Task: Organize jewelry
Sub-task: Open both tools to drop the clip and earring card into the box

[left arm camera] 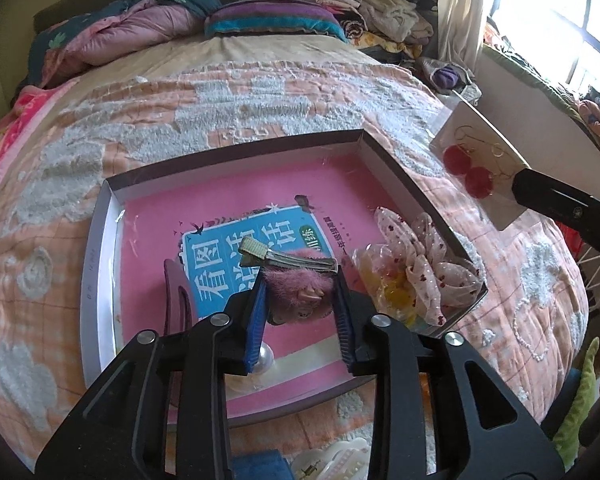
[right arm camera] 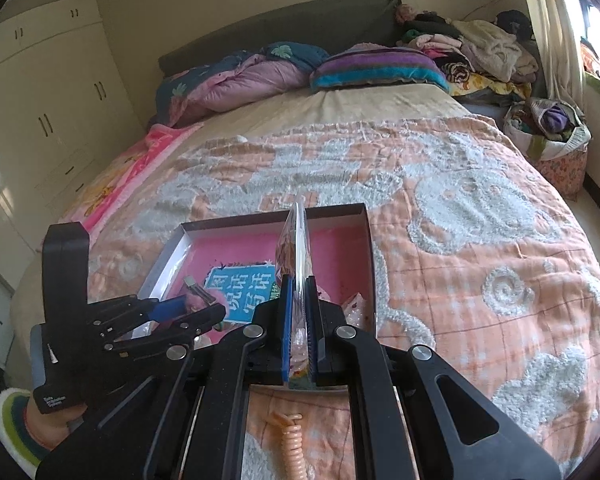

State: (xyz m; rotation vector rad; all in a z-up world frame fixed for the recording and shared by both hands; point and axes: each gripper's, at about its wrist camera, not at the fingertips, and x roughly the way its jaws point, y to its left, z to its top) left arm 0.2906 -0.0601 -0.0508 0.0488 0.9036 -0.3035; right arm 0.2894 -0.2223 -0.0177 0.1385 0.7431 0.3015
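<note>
A shallow box with a pink book cover as its floor lies on the bed; it also shows in the right wrist view. My left gripper is shut on a fluffy pink hair clip with a metal clasp, held over the box. My right gripper is shut on a bagged earring card, seen edge-on; the left wrist view shows the card with red pom-pom earrings to the right of the box. In the box lie a floral scrunchie, a yellow bagged item, a pearl piece and a dark pink claw clip.
The bed has an orange and white quilt. Pillows and folded clothes are piled at the headboard. A coiled peach hair tie and a white claw clip lie on the quilt near me. Wardrobes stand at left.
</note>
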